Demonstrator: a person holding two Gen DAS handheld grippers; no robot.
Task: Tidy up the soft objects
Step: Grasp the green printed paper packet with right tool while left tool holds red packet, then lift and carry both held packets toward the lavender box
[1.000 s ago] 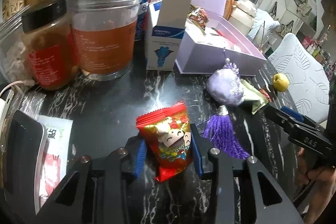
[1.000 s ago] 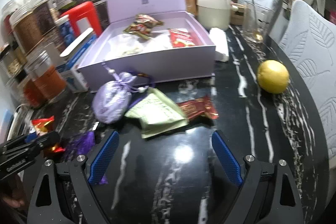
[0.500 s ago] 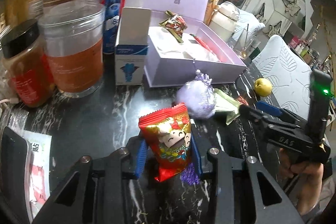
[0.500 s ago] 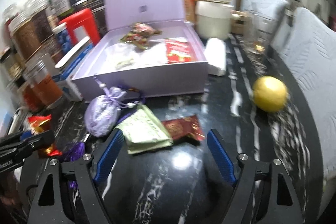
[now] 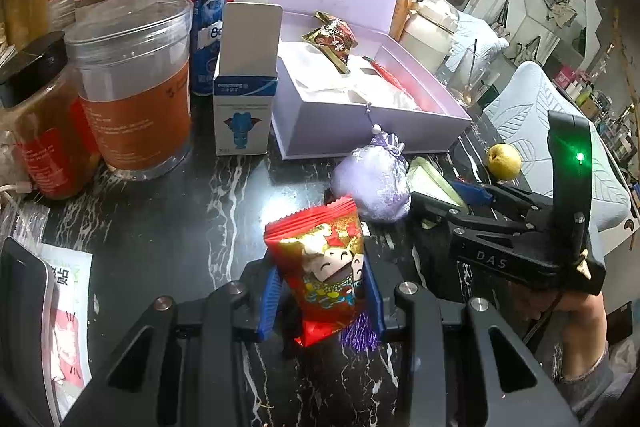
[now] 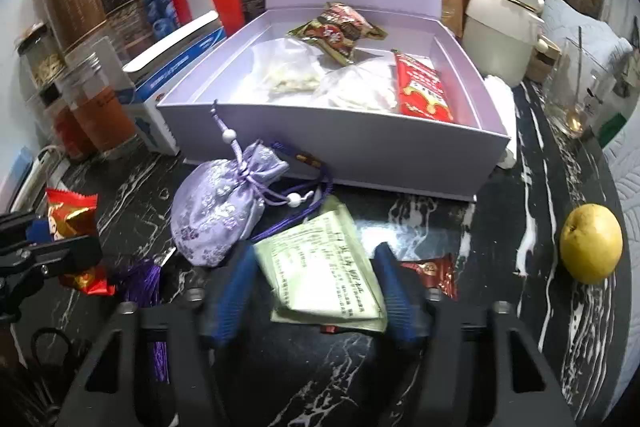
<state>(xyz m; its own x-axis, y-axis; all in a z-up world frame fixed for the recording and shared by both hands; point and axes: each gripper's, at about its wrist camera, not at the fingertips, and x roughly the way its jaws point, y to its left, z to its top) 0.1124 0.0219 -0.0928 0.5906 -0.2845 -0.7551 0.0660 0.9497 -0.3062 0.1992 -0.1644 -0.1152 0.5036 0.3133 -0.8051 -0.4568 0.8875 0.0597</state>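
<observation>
**Two grippers, two packets, one lilac box**

The left gripper point(image 5: 322, 301) is clamped on a red snack packet point(image 5: 320, 267) printed with a cartoon face, its blue pads pressing the packet's two sides and holding it upright above the black marbled table point(image 5: 180, 219). The packet sits well in front of the lilac gift box point(image 6: 340, 151), on the near-left side of it as the right wrist camera sees things.

The right gripper point(image 6: 316, 291) has its blue fingers point(image 6: 394, 291) on either side of a pale green packet point(image 6: 324, 267) that lies flat on the table just in front of the box. The fingers look close against the packet's edges, but whether they actually press it cannot be told (the left finger is blurred).

A lilac embroidered pouch point(image 6: 220, 211) with a drawstring and white beads rests just in front of the box's front wall, touching the green packet's left corner. A purple tassel point(image 6: 150, 283) lies nearer than the pouch. A dark red wrapper point(image 6: 434, 273) peeks out from under the green packet on its right.

Inside the box lie a brown and green snack packet point(image 6: 340, 27), two clear bags of white pieces point(image 6: 288, 75) and a red bar packet point(image 6: 424, 87). The box lid stands open behind. A yellow fruit point(image 6: 591, 243) sits well to the right of the box; jars point(image 6: 100, 99) crowd its left side.
</observation>
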